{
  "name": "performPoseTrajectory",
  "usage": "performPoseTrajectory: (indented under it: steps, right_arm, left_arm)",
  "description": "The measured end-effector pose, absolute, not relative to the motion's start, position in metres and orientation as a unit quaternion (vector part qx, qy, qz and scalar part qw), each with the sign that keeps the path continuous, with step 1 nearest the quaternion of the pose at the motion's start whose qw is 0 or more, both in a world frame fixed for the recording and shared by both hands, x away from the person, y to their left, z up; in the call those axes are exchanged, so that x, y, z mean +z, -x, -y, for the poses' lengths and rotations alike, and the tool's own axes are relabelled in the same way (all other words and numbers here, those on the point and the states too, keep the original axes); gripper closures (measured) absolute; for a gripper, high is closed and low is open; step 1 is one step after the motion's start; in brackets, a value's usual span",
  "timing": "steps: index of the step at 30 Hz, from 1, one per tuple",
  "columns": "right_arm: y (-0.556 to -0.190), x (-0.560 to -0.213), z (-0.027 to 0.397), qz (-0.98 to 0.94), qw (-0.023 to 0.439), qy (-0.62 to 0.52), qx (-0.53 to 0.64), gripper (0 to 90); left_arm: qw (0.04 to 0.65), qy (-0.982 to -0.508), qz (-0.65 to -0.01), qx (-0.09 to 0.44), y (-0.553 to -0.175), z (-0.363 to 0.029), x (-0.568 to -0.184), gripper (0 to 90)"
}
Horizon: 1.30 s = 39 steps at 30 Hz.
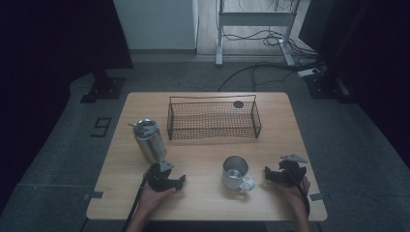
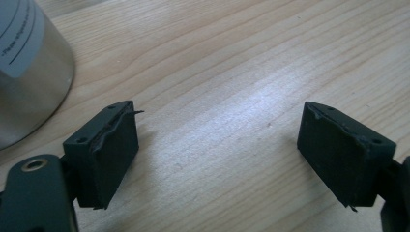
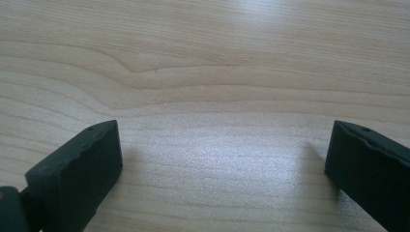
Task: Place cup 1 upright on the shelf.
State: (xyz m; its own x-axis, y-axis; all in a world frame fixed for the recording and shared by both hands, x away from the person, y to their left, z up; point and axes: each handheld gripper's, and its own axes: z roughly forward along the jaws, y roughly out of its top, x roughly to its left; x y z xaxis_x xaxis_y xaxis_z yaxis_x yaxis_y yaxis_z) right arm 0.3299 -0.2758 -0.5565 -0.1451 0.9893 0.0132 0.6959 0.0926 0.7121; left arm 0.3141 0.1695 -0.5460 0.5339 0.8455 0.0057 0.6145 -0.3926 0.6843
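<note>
A steel mug [image 1: 236,172] with a handle stands upright on the wooden table [image 1: 203,203], near the front. A tall steel canister [image 1: 149,140] with a lid stands to its left; its lower wall fills the top left of the left gripper view [image 2: 29,67]. My left gripper [image 1: 181,181] rests low on the table in front of the canister, held by a hand, jaws wide apart over bare wood [image 2: 217,145]. My right gripper [image 1: 267,174] sits just right of the mug, open too, with only wood between its jaws [image 3: 222,169].
A black wire basket [image 1: 212,117] stands at the back middle of the table, with a small dark round disc [image 1: 238,104] by its far right corner. Cables and a metal stand base [image 1: 256,29] lie on the floor beyond the table.
</note>
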Motion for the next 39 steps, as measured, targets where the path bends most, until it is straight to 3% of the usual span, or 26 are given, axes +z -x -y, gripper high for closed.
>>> performPoseTrajectory:
  steps: [15,39]
  right_arm:
    - [-0.33,-0.557,0.277,-0.696,0.249,-0.605,0.296,0.0]
    - [-0.33,-0.557,0.278,-0.691,0.25,-0.611,0.295,0.0]
  left_arm:
    - [0.376,-0.783,-0.46,0.185,-0.307,-0.195,-0.517,14.9]
    - [0.397,-0.75,-0.487,0.208,-0.303,-0.223,-0.5,13.8]
